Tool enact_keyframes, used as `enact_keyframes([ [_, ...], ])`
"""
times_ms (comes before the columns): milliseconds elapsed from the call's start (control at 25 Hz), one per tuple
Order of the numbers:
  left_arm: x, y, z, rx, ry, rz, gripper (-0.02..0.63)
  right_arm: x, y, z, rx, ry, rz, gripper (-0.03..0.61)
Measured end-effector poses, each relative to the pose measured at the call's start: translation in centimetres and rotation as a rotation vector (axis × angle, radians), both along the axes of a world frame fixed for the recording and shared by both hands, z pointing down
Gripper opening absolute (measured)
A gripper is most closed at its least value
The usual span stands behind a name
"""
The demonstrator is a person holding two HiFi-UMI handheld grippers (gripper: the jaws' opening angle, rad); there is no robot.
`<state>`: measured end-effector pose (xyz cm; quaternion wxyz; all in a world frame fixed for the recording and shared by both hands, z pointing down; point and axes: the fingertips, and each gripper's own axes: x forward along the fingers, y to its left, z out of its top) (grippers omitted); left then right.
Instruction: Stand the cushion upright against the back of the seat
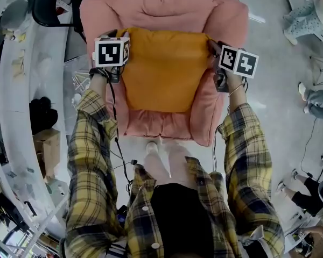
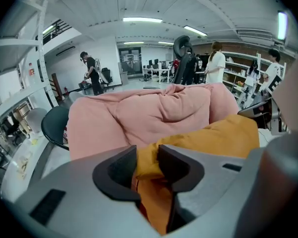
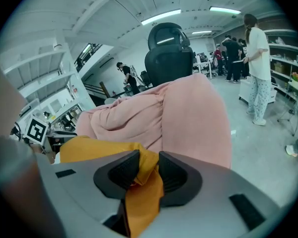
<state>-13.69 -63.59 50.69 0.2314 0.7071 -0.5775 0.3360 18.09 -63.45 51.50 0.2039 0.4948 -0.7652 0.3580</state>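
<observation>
Sleeves nearest: yellow plaid sleeves [image 1: 91, 144] reach fwd from the bottom of the head view, one hand per gripper. L gripper [image 1: 117, 43] is at the far-left corner of the cushion [image 1: 164, 71], w/ its marker cube [image 1: 111, 51] on top. R gripper [image 1: 214, 48] is at the far-right corner, w/ its cube [image 1: 238, 61] tilted outward.

L gripper view: L gripper [image 2: 148, 157] has its jaws part-way closed, w/ a bunched fold of orange cushion [image 2: 213, 133] fabric filling the gap btw the dark pads and touching both. More fabric hangs below them.

R gripper view: R gripper [image 3: 148, 167] is the same. Jaws are part-way closed and pinch an orange corner, w/ a flap of cushion [image 3: 89, 148] trailing down btw them.

Cushion is orange and roughly square. It covers the pan of the pink padded seat [image 1: 161, 7], btw the two arms. Its near edge is by the seat front and its far edge is at the foot of the backrest. Can't tell how steeply it leans from overhead. In both gripper views its top edge shows in front of the seat [image 2: 154, 113] back, lower than the back's top.

Behind the seat [image 3: 188, 118] stands a black office chair [image 3: 169, 53]. Beyond that are grey floor [image 1: 274, 52], white shelving [image 2: 20, 98] and several people standing, e.g. one in a white top [image 3: 258, 48].
</observation>
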Motion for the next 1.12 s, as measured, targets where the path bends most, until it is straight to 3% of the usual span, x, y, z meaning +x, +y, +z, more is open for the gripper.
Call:
enact_keyframes([
  [240,-0.7,-0.3,-1.8,0.042,-0.027,0.016,0.146,0.2,0.2,-1.1,0.074,-0.001,0.002,0.126],
  [520,-1.4,-0.5,-4.0,0.080,-0.069,0.030,0.147,0.3,0.5,-3.5,0.095,0.102,-0.016,0.126],
  [680,-1.0,-0.4,-5.2,0.094,-0.070,0.041,0.147,0.0,0.6,-5.3,0.102,0.090,-0.047,0.126],
  [1120,2.4,3.9,-8.6,0.092,0.048,0.094,0.147,-2.2,4.7,-9.7,0.159,-0.039,-0.032,0.126],
])
